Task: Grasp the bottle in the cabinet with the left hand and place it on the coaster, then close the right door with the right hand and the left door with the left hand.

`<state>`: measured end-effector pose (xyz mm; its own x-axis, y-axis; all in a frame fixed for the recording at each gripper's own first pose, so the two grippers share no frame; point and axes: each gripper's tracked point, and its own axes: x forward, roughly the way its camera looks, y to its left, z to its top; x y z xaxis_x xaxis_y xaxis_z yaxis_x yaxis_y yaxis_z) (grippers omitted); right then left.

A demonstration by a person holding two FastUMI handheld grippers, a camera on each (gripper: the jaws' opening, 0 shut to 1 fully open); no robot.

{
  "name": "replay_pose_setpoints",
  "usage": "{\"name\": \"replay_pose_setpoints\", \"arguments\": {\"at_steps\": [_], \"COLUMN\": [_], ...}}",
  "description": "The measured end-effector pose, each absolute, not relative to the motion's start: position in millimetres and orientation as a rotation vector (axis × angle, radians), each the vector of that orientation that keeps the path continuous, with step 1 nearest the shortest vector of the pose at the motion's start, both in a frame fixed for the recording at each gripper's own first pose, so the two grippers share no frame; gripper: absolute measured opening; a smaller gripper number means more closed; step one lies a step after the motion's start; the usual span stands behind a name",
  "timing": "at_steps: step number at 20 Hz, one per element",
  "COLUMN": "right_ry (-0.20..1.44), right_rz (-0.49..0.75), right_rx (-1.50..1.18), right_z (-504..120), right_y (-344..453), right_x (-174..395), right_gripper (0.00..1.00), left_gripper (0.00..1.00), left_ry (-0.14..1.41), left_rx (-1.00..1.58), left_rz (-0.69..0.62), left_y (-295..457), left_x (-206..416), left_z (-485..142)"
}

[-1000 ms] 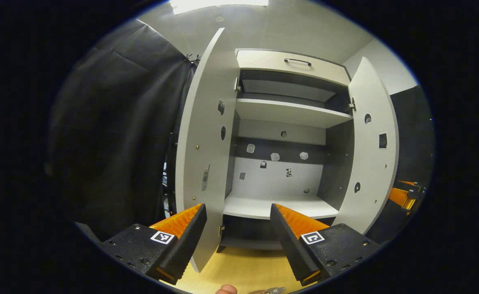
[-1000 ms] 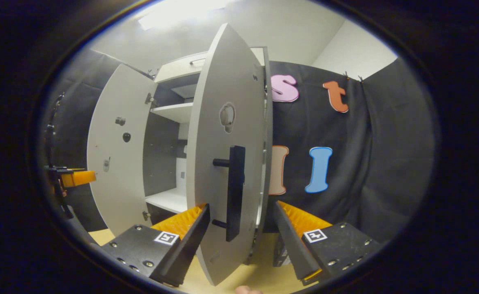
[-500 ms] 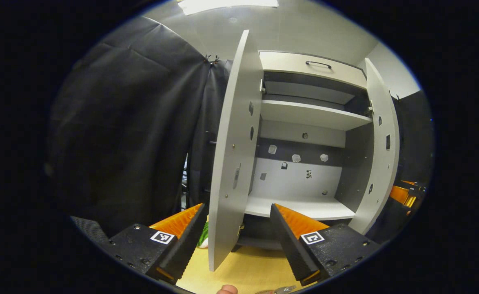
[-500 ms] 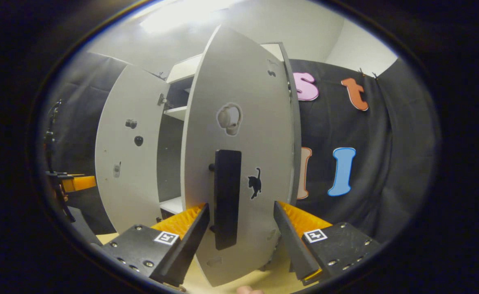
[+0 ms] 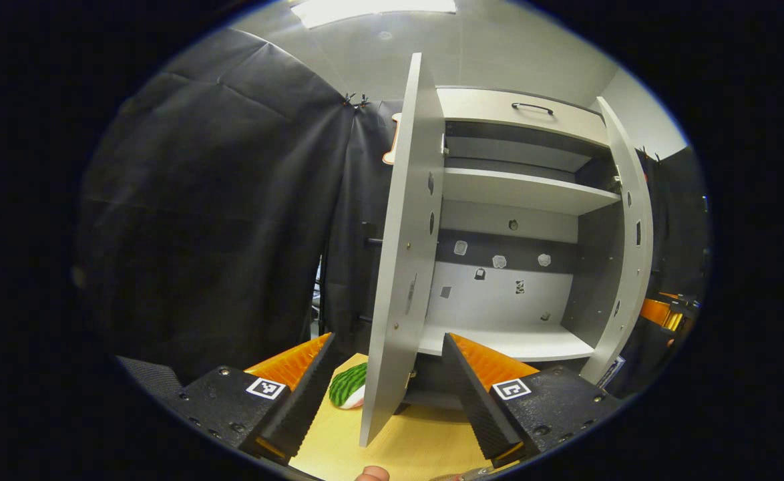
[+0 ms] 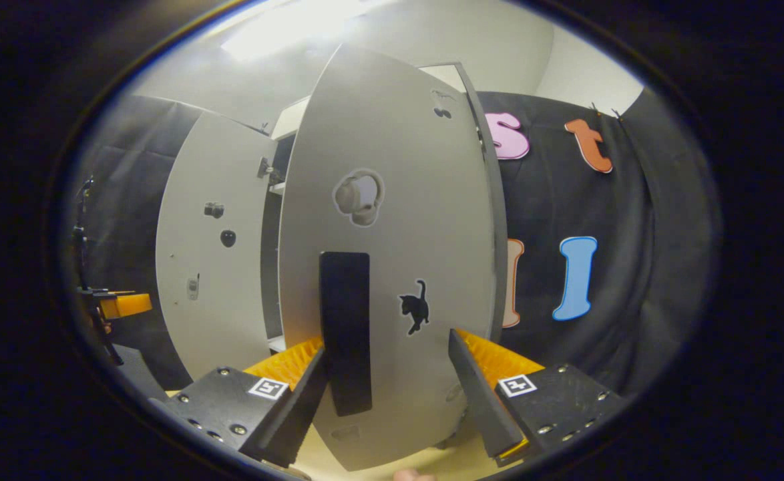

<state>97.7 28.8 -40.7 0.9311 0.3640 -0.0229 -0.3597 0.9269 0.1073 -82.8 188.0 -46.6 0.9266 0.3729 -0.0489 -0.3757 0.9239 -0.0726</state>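
Observation:
The grey cabinet (image 5: 519, 190) stands with both doors ajar and bare shelves inside. Its left door (image 5: 402, 267) is edge-on in the left gripper view, rising between the fingers of my open left gripper (image 5: 378, 384). A watermelon-patterned round piece (image 5: 348, 385), perhaps the coaster, lies on the wooden table just left of that door and is partly hidden by it. In the right gripper view the right door's outer face (image 6: 419, 220) is close ahead, its black handle (image 6: 345, 334) between the fingers of my open right gripper (image 6: 385, 384). The fingers are not pressed on the handle.
The right door (image 5: 629, 234) also appears in the left gripper view, swung partway in, with the right gripper (image 5: 659, 310) beyond it. The left door's inner face (image 6: 212, 254) and the left gripper (image 6: 121, 305) lie at the left. Wooden tabletop (image 5: 419, 447) below.
The right door has swung further toward shut, its outer face now turned to the right gripper. The left gripper has shifted left, so the left door is edge-on and the watermelon piece has appeared.

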Motion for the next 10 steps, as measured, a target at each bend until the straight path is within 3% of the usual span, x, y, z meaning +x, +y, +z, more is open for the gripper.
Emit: {"name": "replay_pose_setpoints", "arguments": {"at_steps": [2, 4, 5, 6, 10], "right_ry": [0.04, 0.043, 0.045, 0.05, 0.064], "right_rz": [0.365, 0.357, 0.352, 0.346, 0.316], "right_rx": [0.101, 0.104, 0.108, 0.112, 0.106], "right_z": [-40.6, -42.3, -42.4, -43.2, -44.5], "right_y": [37.5, 46.2, 49.8, 52.9, 64.6], "right_x": [101.7, 104.5, 106.4, 109.4, 116.2], "right_gripper": [0.98, 0.98, 0.98, 0.98, 0.98], "left_gripper": [0.97, 0.93, 0.97, 0.93, 0.96], "left_ry": [0.036, 0.034, 0.033, 0.032, 0.028], "left_rx": [-0.071, -0.065, -0.062, -0.06, -0.063], "left_rz": [0.39, 0.396, 0.399, 0.405, 0.423], "left_y": [193.2, 198.7, 201.1, 204.9, 219.7], "left_x": [-87.0, -90.5, -92.6, -94.8, -100.7], "left_z": [-46.6, -45.8, -45.1, -44.3, -45.2]}}
